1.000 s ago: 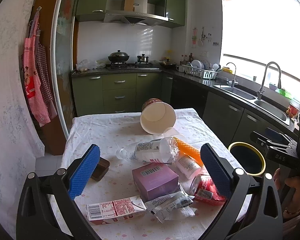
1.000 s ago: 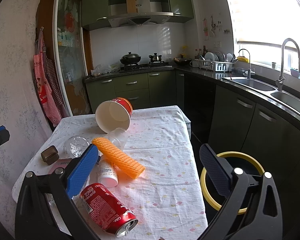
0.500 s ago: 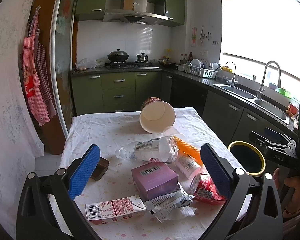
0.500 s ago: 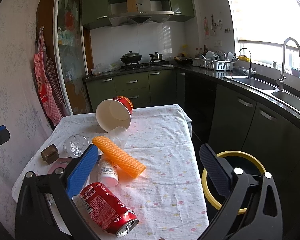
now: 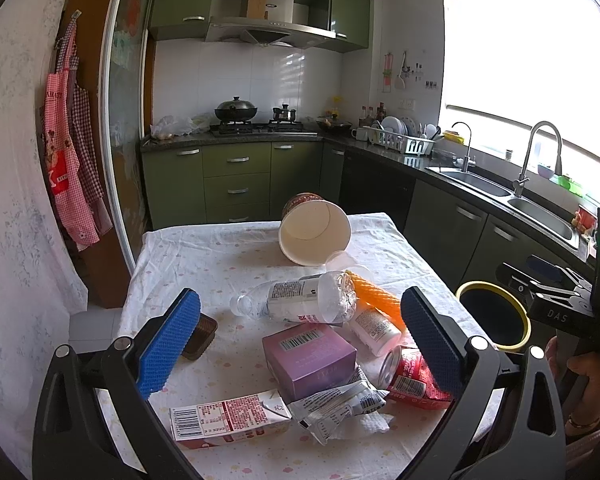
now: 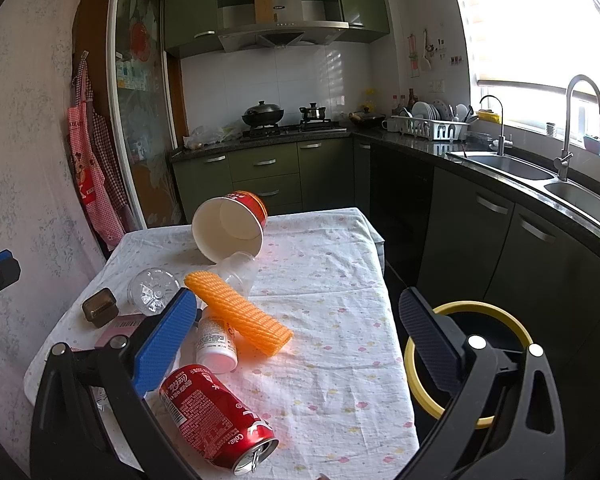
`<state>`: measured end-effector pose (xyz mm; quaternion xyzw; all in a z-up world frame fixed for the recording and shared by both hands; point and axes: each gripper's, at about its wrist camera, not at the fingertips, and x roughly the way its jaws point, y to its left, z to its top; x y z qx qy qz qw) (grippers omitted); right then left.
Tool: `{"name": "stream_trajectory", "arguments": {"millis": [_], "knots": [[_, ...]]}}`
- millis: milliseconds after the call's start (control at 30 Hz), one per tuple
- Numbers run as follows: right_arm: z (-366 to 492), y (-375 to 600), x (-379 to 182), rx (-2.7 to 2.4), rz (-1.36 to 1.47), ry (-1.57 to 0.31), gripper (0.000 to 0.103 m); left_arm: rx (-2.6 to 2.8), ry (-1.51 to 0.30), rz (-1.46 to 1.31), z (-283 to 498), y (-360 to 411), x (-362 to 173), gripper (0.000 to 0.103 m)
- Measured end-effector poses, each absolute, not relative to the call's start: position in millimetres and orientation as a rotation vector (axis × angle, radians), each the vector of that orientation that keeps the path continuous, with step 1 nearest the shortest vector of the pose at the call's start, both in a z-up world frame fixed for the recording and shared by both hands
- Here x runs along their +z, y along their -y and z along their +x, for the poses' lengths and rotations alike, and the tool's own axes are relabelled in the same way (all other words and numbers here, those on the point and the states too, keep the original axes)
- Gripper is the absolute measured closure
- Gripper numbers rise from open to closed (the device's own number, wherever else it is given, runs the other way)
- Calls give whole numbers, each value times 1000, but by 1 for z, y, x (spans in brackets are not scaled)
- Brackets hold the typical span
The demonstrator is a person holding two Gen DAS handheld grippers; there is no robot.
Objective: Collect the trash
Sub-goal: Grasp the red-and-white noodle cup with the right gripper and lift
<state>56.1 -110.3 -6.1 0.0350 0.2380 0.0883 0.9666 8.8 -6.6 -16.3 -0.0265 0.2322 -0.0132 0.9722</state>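
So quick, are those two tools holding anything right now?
Left tool: open, holding nothing.
Right tool: open, holding nothing.

a red cola can [image 6: 216, 416] lay on its side near the tabletop [image 6: 328, 280] edge, beside a white bottle [image 6: 215, 340], orange wrapper [image 6: 238, 312], purple box [image 5: 310, 356], milk carton [image 5: 228, 420], crushed clear bottle [image 5: 296, 300] and tipped paper bowl [image 5: 314, 232]; the yellow-rimmed bin [image 6: 466, 360] stood on the floor alongside.

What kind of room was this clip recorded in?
A home kitchen, almost certainly. Green cabinets run along the walls, with a gas stove carrying a wok under a range hood, and a steel sink with a tall faucet below the window. The littered table stands in the middle.
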Motion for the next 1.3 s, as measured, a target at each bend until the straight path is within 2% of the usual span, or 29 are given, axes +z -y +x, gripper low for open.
{"name": "stream_trajectory", "arguments": {"millis": [233, 433, 833, 900, 967, 1067, 1300], "knots": [[61, 104, -11, 183, 49, -491, 6, -21, -483, -52, 16, 4, -19, 5], [89, 78, -7, 233, -90, -453, 6, 5, -497, -45, 37, -8, -19, 5], [238, 18, -19, 423, -336, -480, 7, 23, -531, -71, 95, -36, -25, 5], [262, 7, -27, 426, -372, -493, 10, 22, -542, -80, 107, -40, -28, 5], [292, -3, -39, 428, -403, -526, 25, 24, -551, -81, 115, -43, -32, 5], [326, -18, -55, 419, -446, -556, 38, 26, -566, -85, 130, -48, -38, 5], [367, -40, -80, 409, -479, -575, 50, 31, -589, -90, 153, -56, -47, 5]]}}
